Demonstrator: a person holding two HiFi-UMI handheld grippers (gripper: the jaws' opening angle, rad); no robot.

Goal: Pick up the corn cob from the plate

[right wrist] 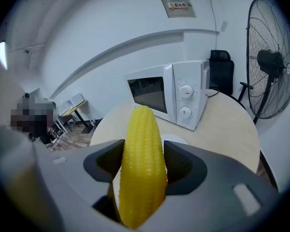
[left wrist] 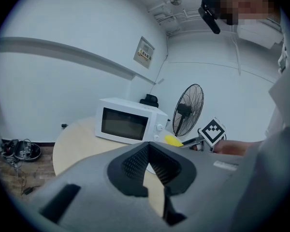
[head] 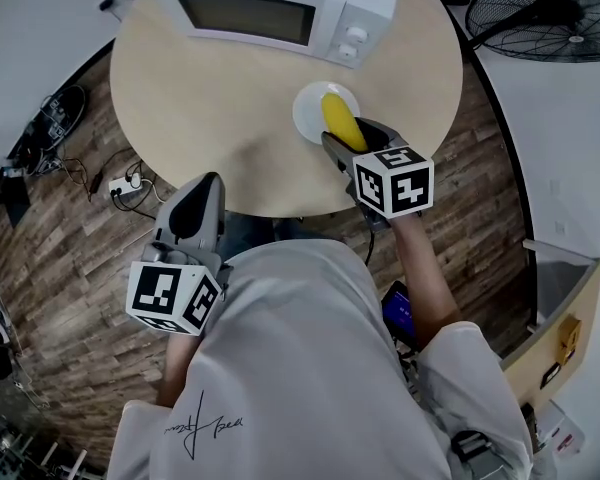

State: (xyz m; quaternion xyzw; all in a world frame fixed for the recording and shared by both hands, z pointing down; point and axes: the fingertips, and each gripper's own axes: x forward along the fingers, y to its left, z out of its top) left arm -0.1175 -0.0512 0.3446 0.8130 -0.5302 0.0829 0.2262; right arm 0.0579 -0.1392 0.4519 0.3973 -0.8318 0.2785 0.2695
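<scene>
Right tongs [head: 358,136] are clamping the corn cob [head: 338,116] across its middle, holding it over the plate [head: 308,108] at the counter's [head: 240,118] right, ready to lift, while left tongs [head: 205,190] are idling near, pinched together, empty.

Yellow corn cob [head: 340,118], kernel rows intact, is clamped lengthwise between right gripper [right wrist: 143,161] jaws, tip forward, above the small round white plate [head: 305,108].

Left gripper [left wrist: 148,147] jaws together, empty, white microwave [left wrist: 128,124] on round table [left wrist: 73,140], fan [left wrist: 187,110] behind
</scene>
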